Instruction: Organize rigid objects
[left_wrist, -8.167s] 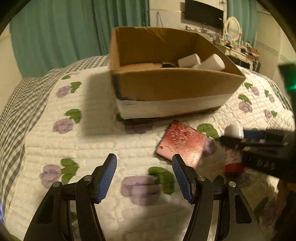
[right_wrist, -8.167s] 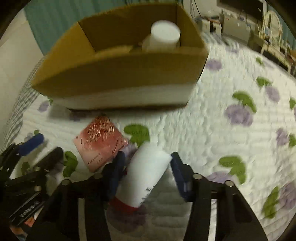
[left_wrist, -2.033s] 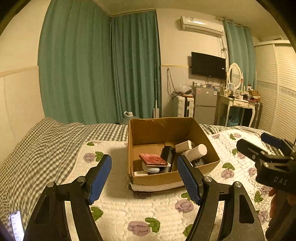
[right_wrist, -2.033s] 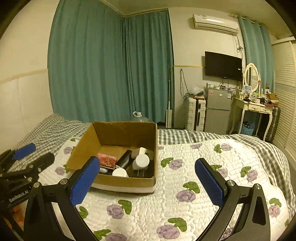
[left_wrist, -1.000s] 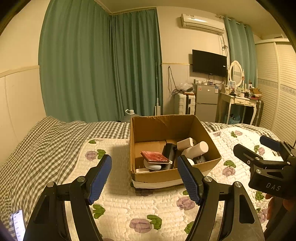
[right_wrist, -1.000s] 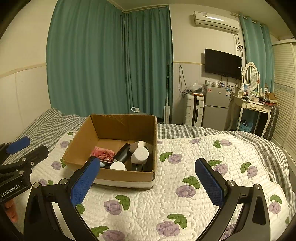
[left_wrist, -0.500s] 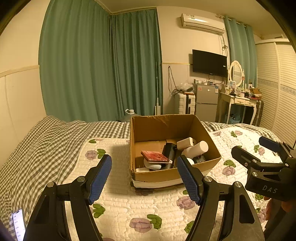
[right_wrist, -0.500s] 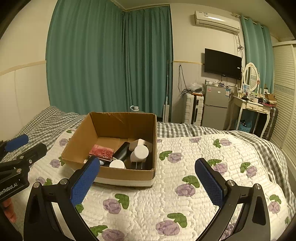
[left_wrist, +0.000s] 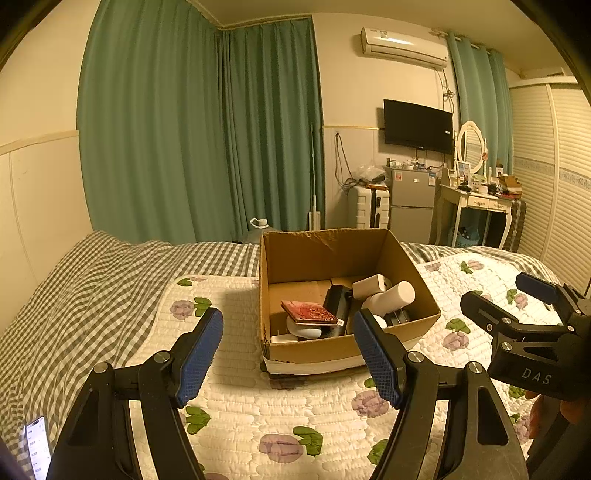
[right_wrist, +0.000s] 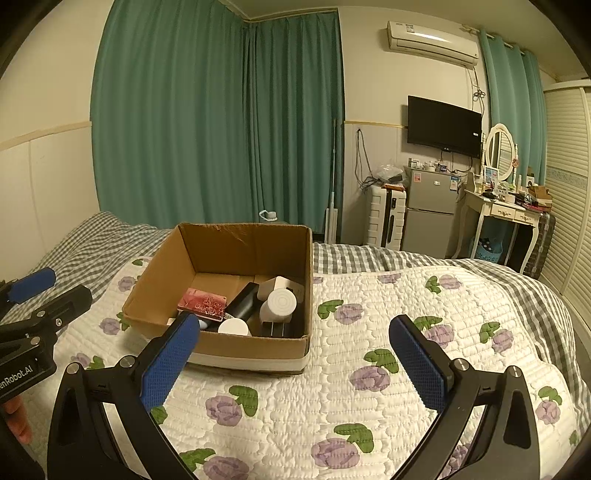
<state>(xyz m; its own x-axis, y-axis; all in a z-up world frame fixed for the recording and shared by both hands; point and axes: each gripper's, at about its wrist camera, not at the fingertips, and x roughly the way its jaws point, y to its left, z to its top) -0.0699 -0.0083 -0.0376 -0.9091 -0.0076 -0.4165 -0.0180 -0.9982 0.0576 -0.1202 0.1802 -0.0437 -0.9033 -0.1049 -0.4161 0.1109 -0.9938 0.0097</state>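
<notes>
- The left gripper (left_wrist: 288, 354) is spread wide and holds nothing; it hangs above the quilt (left_wrist: 236, 398), short of the cardboard box (left_wrist: 354, 343).
- The right gripper (right_wrist: 295, 358) is likewise released and bare, its blue pads (right_wrist: 166, 365) far apart, raised over the quilt with the box ahead and to its left.
- Both pairs of tongs sit back from the box, well apart from it; this reads as a resting stance, since nothing loose shows on the quilt within view.
- The rigid objects lie inside the box: a red patterned card (left_wrist: 308, 313) rests on top of a pale rounded item, a black case (left_wrist: 338, 302) leans beside it, and two white cylinders (right_wrist: 279, 304) crowd the right side.
- They are piled rather than lined up, probably because they were dropped in from above.
- Judging by the bare quilt, the sorting looks finished or nearly so.
- A phone (left_wrist: 37, 446) lies on the checked sheet (left_wrist: 74, 295) at far left, apart from the job.
</notes>
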